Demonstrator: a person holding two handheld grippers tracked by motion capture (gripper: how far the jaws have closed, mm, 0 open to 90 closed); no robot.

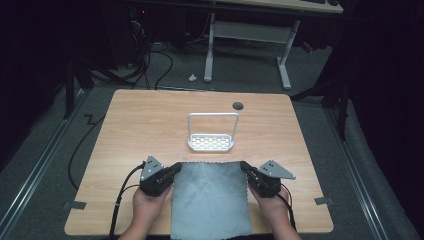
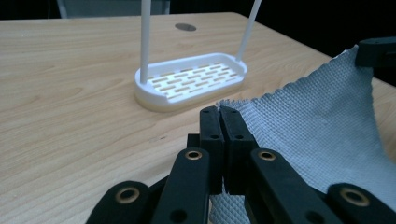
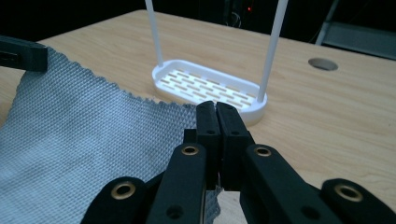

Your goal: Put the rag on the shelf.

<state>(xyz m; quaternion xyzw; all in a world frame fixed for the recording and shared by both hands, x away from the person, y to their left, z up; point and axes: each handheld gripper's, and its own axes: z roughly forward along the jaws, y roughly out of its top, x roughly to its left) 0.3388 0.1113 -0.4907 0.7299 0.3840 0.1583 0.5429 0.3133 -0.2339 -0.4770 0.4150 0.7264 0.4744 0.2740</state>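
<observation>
A grey woven cloth (image 1: 210, 200) lies at the table's front middle, and its near edge hangs over the table edge. My left gripper (image 1: 176, 168) is shut on the cloth's far left corner, and my right gripper (image 1: 244, 166) is shut on its far right corner. In the left gripper view the closed jaws (image 2: 219, 113) pinch the cloth (image 2: 317, 126), whose far edge stands lifted off the wood. In the right gripper view the jaws (image 3: 215, 108) pinch the cloth (image 3: 79, 130) the same way. Just beyond the cloth stands a white slotted tray with a tall hoop handle (image 1: 211, 142) (image 2: 191, 79) (image 3: 210, 86).
The wooden table (image 1: 140, 120) has a round cable hole (image 1: 238, 105) behind the tray. Beyond the table, a white-legged desk (image 1: 247, 32) stands on the grey floor. Black cables (image 1: 85, 145) trail past the table's left side. Dark surroundings flank both sides.
</observation>
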